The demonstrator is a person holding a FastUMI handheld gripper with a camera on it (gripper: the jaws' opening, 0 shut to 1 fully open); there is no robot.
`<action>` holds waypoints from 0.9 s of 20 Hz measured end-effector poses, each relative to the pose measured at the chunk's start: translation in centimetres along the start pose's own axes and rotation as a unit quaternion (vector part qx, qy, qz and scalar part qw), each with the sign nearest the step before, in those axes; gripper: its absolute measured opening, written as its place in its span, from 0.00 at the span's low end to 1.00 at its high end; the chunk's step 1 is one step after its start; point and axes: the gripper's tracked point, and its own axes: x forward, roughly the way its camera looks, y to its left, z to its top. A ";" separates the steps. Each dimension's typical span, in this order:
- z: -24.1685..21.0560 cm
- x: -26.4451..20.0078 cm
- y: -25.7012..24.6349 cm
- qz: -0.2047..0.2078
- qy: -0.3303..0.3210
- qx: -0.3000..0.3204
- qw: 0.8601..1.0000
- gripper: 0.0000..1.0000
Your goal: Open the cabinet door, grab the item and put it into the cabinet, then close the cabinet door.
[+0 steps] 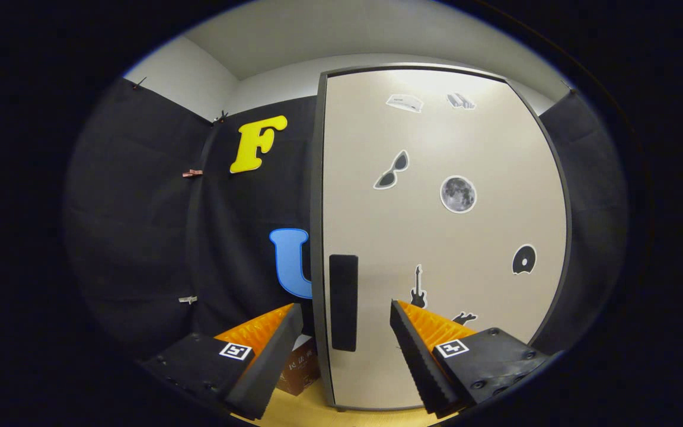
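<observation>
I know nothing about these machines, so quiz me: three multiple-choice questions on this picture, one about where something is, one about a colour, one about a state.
1. Where is the tall black rectangular handle on the beige cabinet door?
A. near the door's edge by the black cloth wall
B. in the door's middle
C. at the door's top

2. What colour is the ribbed padding on the gripper fingers?
A. green
B. orange
C. white

3. How do the jaws stand?
A. shut on the handle
B. shut on the brown cardboard box
C. open, holding nothing

Answers:
1 A: the handle sits low beside the door's edge next to the cloth.
2 B: both fingers show orange ridged faces.
3 C: a wide gap separates the fingers, with the handle seen beyond, untouched.
</observation>
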 end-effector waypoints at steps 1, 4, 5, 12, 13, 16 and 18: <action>-0.2 0.7 0.0 -0.003 -0.001 -0.003 1.000 0.94; -0.9 2.5 -0.2 -0.006 0.004 -0.013 1.000 0.92; -1.3 3.0 -0.3 -0.011 0.007 -0.015 1.000 0.93; -1.1 5.1 0.5 -0.021 -0.005 -0.034 0.999 0.55; -1.3 5.1 0.4 -0.029 -0.003 -0.039 0.999 0.43; -1.5 5.5 0.1 -0.050 0.005 -0.028 0.998 0.38; -1.9 5.5 0.1 -0.050 0.022 -0.011 0.998 0.38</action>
